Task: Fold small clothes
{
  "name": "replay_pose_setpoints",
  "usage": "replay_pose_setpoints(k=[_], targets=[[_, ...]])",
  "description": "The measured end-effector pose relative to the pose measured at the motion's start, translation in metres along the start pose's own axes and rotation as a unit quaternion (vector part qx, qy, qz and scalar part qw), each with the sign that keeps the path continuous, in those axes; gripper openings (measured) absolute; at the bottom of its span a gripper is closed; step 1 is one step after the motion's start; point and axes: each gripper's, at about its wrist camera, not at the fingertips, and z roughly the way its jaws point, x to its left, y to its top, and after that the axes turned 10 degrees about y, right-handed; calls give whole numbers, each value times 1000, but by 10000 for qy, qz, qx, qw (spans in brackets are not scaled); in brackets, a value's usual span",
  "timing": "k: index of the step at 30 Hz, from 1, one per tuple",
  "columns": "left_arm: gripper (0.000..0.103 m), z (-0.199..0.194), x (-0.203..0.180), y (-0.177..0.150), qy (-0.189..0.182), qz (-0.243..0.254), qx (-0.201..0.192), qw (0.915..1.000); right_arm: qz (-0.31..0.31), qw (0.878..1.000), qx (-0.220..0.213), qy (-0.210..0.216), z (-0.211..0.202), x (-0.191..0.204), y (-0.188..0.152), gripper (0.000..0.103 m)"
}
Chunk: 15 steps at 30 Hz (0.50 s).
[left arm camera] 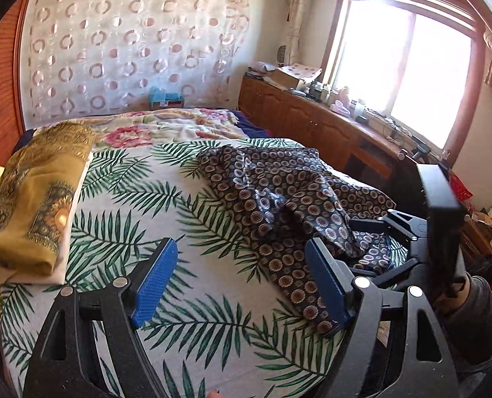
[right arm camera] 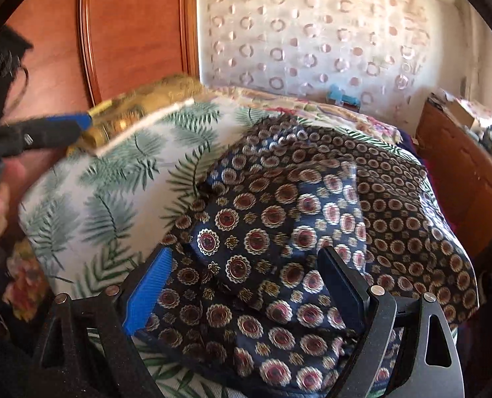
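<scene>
A dark navy garment with red and cream medallions [left arm camera: 289, 199] lies crumpled on the palm-leaf bedsheet [left arm camera: 129, 199], right of centre. My left gripper [left arm camera: 242, 265] is open and empty above the sheet, its right finger next to the garment's near edge. My right gripper [right arm camera: 246, 278] is open, low over the same garment [right arm camera: 279, 219], with cloth between its blue pads; it also shows in the left wrist view [left arm camera: 395, 232] at the garment's right side. The left gripper appears at the far left of the right wrist view [right arm camera: 63, 126].
A folded mustard-gold cloth [left arm camera: 30, 199] sits at the bed's left edge on a pale folded piece. A floral blanket [left arm camera: 166, 126] lies at the head. A wooden cabinet [left arm camera: 312, 122] with clutter runs under the window on the right. A wooden headboard [right arm camera: 129, 26] is at the left.
</scene>
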Motion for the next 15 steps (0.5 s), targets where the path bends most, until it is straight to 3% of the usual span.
replay_pose_setpoints(k=[1,3,4,5,6,10,15], targets=[[80,1,0,-1,2,-5,9,10000,-81,9999,110,-87,5,0,0,78],[80,2,0,-3,1,-3,28,10000,-221,9989,345,-226,13,-2,0,38],[80,2,0,-4,-3,2,34,10000,-254,9986,383,-261,15,-4,0,31],[80,3,0,-4,-6,8,44,10000,-246,9986,379,-275,13,-9,0,14],[80,4,0,-5,-8,14,49,10000,-227,9987,354,-290,12,-11,1,6],[80,7,-5,-7,-100,8,91,9999,36,9979,-8,-640,-17,-37,0,4],[80,12,-16,-8,-156,78,122,9998,960,9884,-327,-1131,-60,-95,-13,4]])
